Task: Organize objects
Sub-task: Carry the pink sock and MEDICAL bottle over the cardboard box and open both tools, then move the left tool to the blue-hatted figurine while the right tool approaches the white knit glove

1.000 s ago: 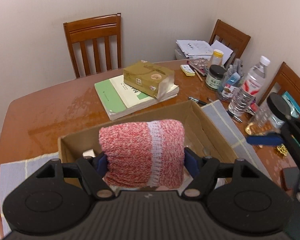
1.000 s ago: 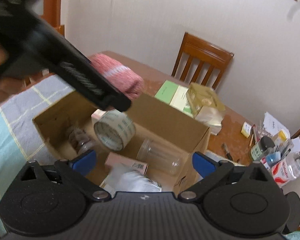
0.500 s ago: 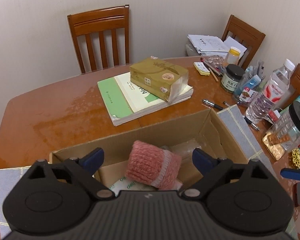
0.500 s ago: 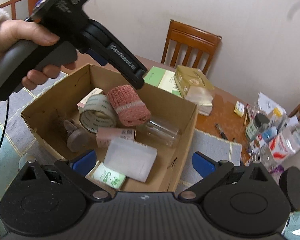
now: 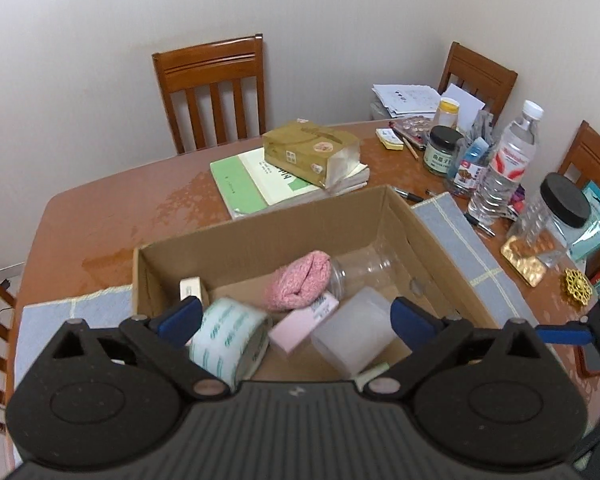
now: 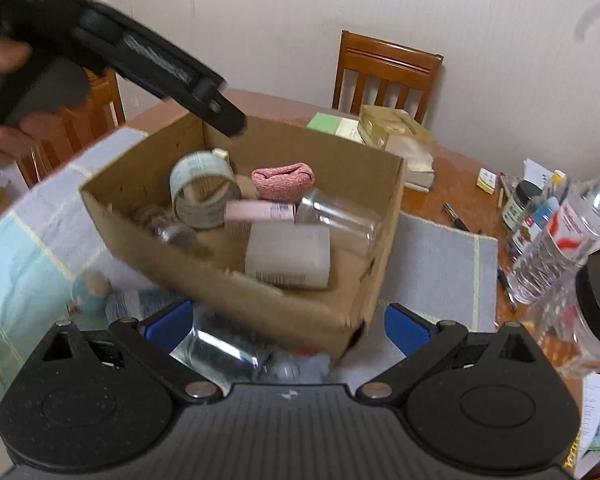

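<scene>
An open cardboard box [image 5: 260, 236] stands on the table. In it lie a pink knitted roll [image 5: 300, 284], a tape roll [image 5: 230, 340], a clear jar [image 5: 360, 270], a pink carton [image 5: 300, 324] and a frosted white box [image 5: 354, 332]. My left gripper [image 5: 296, 320] hovers over the box's near wall, its jaws opening wide with nothing between them. The right gripper [image 6: 287, 326] is open and empty, low at the near corner of the box [image 6: 300, 312]. In this view the pink roll [image 6: 283, 181] rests against the far wall beside the tape roll [image 6: 202, 188].
Green books with a gold tissue pack [image 5: 310, 152] lie beyond the box. To the right stand a water bottle [image 5: 504, 164], jars [image 5: 440, 150] and pens. A shiny clear container [image 6: 220, 350] and a small figure [image 6: 92, 288] lie on the blue placemat [image 6: 32, 240]. Wooden chairs [image 5: 212, 88] ring the table.
The left gripper let go of the pink knitted roll, which dropped into the box, and its jaws spread wide as it drew back. The right gripper sank toward the box's near corner.
</scene>
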`<state>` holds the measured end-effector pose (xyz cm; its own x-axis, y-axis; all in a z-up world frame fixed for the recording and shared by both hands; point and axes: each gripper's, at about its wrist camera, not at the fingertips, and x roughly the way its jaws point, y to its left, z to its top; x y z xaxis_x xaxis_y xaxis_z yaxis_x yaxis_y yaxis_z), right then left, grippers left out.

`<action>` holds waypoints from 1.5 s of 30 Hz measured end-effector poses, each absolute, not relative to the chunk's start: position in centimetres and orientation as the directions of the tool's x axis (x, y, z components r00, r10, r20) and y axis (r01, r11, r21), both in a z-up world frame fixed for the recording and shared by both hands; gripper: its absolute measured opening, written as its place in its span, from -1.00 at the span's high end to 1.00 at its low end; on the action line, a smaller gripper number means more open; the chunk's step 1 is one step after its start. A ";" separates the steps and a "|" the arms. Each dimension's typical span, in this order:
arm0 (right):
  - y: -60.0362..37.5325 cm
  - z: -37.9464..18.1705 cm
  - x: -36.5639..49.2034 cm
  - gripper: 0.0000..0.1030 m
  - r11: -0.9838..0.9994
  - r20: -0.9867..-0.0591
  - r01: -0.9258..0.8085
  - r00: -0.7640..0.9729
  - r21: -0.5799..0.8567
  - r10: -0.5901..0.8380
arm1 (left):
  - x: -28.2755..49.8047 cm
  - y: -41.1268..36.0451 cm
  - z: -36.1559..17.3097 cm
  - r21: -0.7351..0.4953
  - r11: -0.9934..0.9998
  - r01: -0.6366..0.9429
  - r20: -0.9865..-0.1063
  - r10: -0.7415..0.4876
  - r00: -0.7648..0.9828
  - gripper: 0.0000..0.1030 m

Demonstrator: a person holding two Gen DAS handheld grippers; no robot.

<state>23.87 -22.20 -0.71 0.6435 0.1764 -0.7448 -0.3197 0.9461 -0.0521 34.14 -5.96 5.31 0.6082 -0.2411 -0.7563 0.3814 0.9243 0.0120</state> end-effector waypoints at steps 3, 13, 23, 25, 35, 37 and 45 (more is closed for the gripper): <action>-22.6 -1.6 22.6 -1.00 0.946 -0.757 -0.324 0.624 -0.027 0.192 | 32.1 -5.8 5.5 0.017 0.932 0.361 -0.748 -0.228 0.623 -0.95; -23.6 -4.5 19.6 -1.00 0.940 -0.773 -0.342 0.592 0.016 0.229 | 26.7 -5.5 3.8 0.041 0.953 0.300 -0.744 -0.171 0.646 -0.95; -23.2 -7.1 18.2 -1.00 0.931 -0.795 -0.363 0.551 0.047 0.254 | 22.8 -5.1 -0.4 0.091 0.958 0.272 -0.748 -0.115 0.654 -0.96; -22.9 -7.8 17.8 -1.00 0.934 -0.797 -0.353 0.550 0.050 0.250 | 22.5 -4.7 -1.3 0.082 0.961 0.266 -0.763 -0.111 0.636 -0.96; -21.7 -10.9 17.3 -1.00 0.961 -0.828 -0.273 0.526 0.052 0.195 | 21.3 -2.0 -4.5 0.079 0.958 0.276 -0.792 -0.108 0.601 -0.96; -21.5 -11.5 17.5 -1.00 0.968 -0.840 -0.250 0.520 0.022 0.154 | 21.3 -1.3 -5.1 0.079 0.954 0.288 -0.799 -0.112 0.590 -0.96; -21.0 -11.9 17.2 -1.00 0.973 -0.835 -0.231 0.536 -0.007 0.121 | 22.0 0.5 -7.6 0.122 0.925 0.360 -0.808 -0.118 0.577 -0.96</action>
<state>17.18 -21.01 -11.85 0.5364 0.1209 -0.8352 -0.2308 0.9730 -0.0074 21.97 0.52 -7.61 0.5767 -0.1181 -0.8084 0.3603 0.9248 0.1220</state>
